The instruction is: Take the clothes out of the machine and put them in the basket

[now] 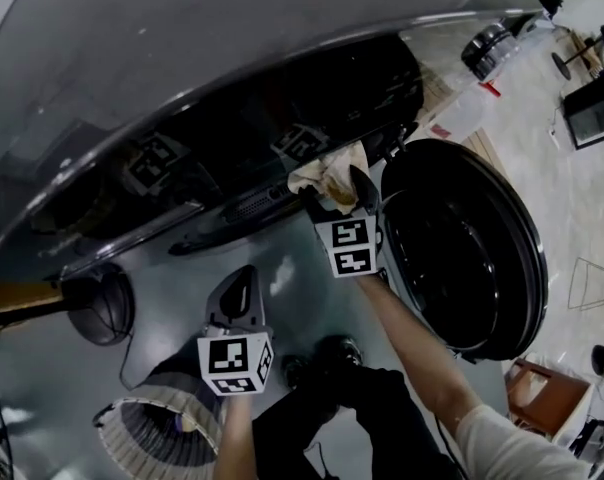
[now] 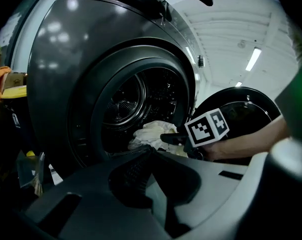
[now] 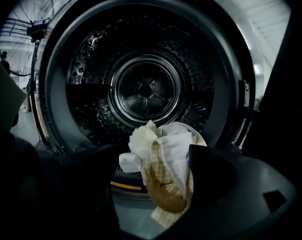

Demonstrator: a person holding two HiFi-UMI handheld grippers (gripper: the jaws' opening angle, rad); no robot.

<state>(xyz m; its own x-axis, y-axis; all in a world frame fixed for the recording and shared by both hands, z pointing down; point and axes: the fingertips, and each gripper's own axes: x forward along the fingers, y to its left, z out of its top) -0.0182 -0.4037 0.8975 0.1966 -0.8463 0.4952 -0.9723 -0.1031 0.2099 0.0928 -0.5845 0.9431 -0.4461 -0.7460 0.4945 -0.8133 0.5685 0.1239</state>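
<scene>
A pale cloth with a yellow-checked part (image 1: 327, 178) (image 2: 151, 133) (image 3: 163, 164) hangs over the lip of the dark washing machine's drum (image 3: 146, 91). My right gripper (image 1: 340, 193) (image 3: 151, 151) is at the drum mouth. Its jaws stand wide with the cloth bunched between them, the cloth lying against the right jaw. Its marker cube (image 2: 207, 126) shows in the left gripper view. My left gripper (image 1: 240, 280) (image 2: 150, 151) is lower and further from the machine, jaws shut and holding nothing. The ribbed basket (image 1: 162, 428) stands on the floor below it.
The round machine door (image 1: 462, 248) hangs open on the right of the opening. A dark round object (image 1: 102, 303) sits on the floor left of the basket. The person's dark legs and shoes (image 1: 332, 363) are between basket and door. Yellow and orange items (image 2: 6, 89) lie far left.
</scene>
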